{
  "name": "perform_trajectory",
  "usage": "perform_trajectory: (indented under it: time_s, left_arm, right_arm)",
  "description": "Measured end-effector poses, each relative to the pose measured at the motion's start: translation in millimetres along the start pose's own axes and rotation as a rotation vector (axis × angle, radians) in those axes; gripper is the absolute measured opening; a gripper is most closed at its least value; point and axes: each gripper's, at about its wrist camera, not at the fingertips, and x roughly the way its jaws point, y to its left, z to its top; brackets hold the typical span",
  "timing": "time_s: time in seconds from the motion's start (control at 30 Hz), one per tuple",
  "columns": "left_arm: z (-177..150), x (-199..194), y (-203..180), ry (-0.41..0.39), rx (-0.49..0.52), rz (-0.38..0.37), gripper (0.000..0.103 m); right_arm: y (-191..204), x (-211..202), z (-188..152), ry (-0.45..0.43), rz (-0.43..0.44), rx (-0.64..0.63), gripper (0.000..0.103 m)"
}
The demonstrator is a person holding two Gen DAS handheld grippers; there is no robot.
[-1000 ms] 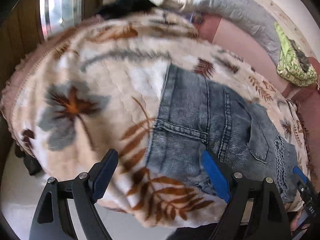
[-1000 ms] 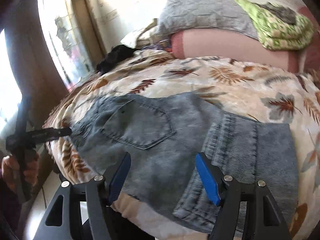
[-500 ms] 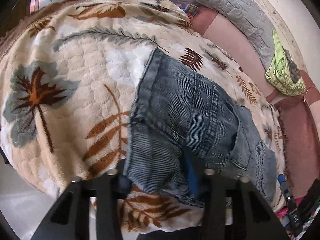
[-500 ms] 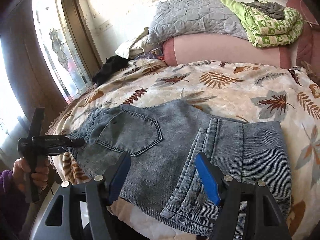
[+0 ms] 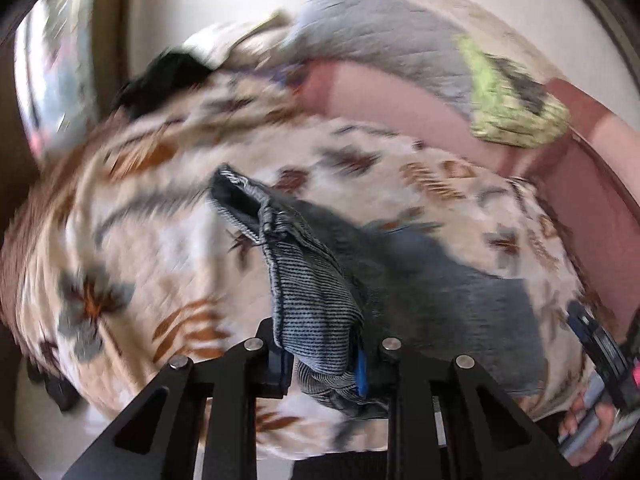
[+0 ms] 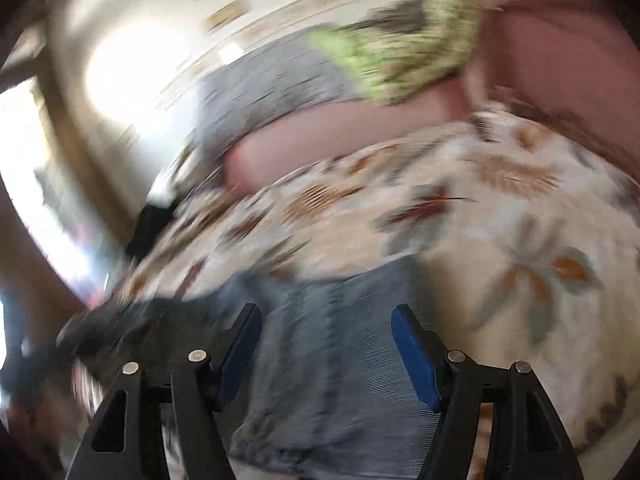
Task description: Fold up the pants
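Left tongs (image 5: pixel 322 364) clamping pants (image 5: pixel 312 300), right tongs (image 6: pixel 326 350) spread above them

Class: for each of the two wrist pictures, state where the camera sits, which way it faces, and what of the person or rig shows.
Left wrist: rides the left gripper, facing across the bed; shut on lifted blue denim pants; right hand at the right edge.
Right wrist: rides the open right gripper, above the pants.
Shared: pants, leaf-print blanket, green bundle.
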Motion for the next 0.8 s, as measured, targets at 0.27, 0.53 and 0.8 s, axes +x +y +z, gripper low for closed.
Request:
perform_trajectory:
  time_s: [0.27, 0.53, 0.8]
  left_arm:
    - [21, -24, -139, -0.042, 0.272, -0.119, 0.023]
    - [-17, 26, -283, 0.111, 0.514, -0.299, 0.039]
    - [-11, 32, -262, 0.079, 0.480, -0.225, 0.062]
  right_arm:
    - [-90, -36, 21, -0.108, -0.085, 0.368, 0.071]
    - [-145, -66, 28, -0.176, -0.105, 0.517, 0.071]
    - [-151, -55, 30, -0.114, -0.109, 0.504, 0.071]
